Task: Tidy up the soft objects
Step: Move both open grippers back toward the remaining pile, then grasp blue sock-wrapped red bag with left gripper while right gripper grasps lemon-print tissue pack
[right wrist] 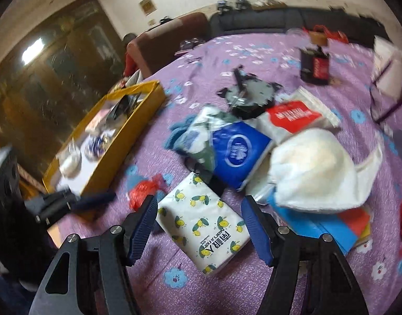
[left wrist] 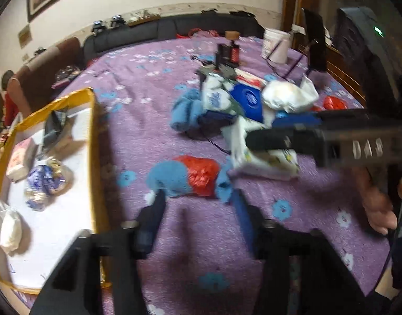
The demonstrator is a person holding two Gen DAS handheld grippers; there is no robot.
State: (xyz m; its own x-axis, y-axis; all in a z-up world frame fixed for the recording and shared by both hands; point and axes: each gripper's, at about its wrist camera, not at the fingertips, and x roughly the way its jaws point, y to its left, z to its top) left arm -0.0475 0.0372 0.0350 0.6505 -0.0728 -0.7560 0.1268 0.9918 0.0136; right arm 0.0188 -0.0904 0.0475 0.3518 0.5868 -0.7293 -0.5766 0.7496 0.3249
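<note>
My right hand-held gripper (right wrist: 199, 227), jaws apart, straddles a rectangular white tissue pack (right wrist: 201, 223), glossy and lemon-printed, on the purple bedspread (right wrist: 253, 55); my left hand-held gripper (left wrist: 198, 204) gapes empty.

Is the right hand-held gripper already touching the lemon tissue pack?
Apart. In the right wrist view, the right hand-held gripper straddles the lemon tissue pack with open jaws; purple cloth shows between each blue pad and the pack's edges.
</note>
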